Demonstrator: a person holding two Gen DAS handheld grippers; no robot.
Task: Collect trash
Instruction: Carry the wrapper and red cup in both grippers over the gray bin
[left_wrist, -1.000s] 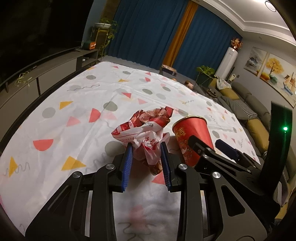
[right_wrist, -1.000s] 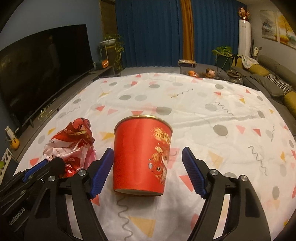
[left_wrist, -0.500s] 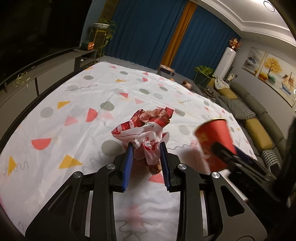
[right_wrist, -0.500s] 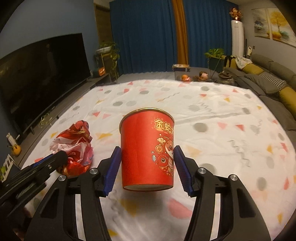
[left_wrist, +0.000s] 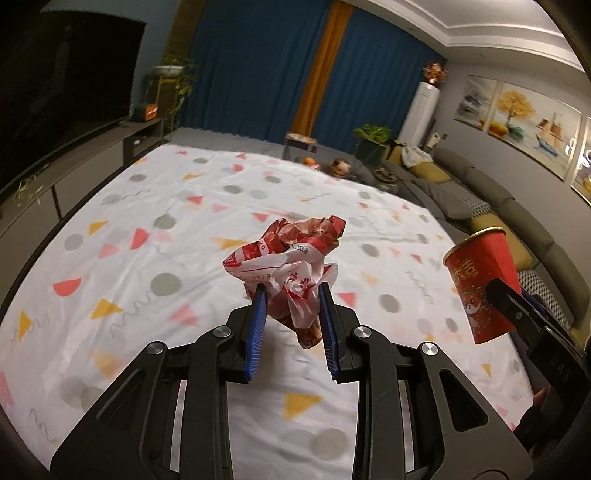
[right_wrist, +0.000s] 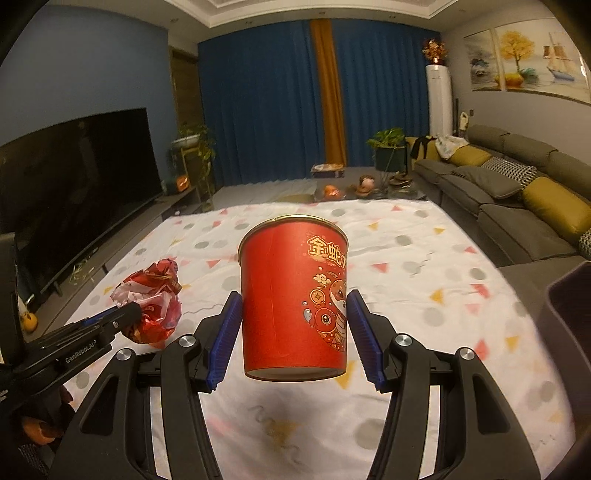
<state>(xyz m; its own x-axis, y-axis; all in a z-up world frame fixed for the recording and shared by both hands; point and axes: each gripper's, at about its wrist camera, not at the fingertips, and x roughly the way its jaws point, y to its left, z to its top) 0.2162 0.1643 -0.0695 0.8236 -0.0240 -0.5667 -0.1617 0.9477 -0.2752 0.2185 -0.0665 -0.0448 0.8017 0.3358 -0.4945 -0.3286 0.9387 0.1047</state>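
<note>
Left wrist view: the left gripper (left_wrist: 290, 314) has ribbed blue pads on black plastic arms, and they pinch a crumpled wrapper (left_wrist: 286, 266) of glossy red-and-white film at frame centre. The wrapper bulges above the pads and hangs in a tail between them, clear of the cloth (left_wrist: 147, 229), a white, lightly wrinkled sheet printed with grey dots and red and yellow triangles. At the right edge a red paper cup (left_wrist: 480, 284) tilts, its lower side covered by the right gripper's black finger; that gripper's pads cannot be made out here.

Right wrist view: the right gripper (right_wrist: 295, 332) clamps the cup (right_wrist: 295, 306), a smooth tapered cylinder with a gold rim and gold cartoon print, at frame centre, both pads flat on its sides. Its base floats above the cloth (right_wrist: 424, 295). At lower left the wrapper (right_wrist: 151, 295) sits at the tip of the left gripper, whose far finger is hidden. A dark bin (right_wrist: 569, 325) is cut off at the right edge.
</note>
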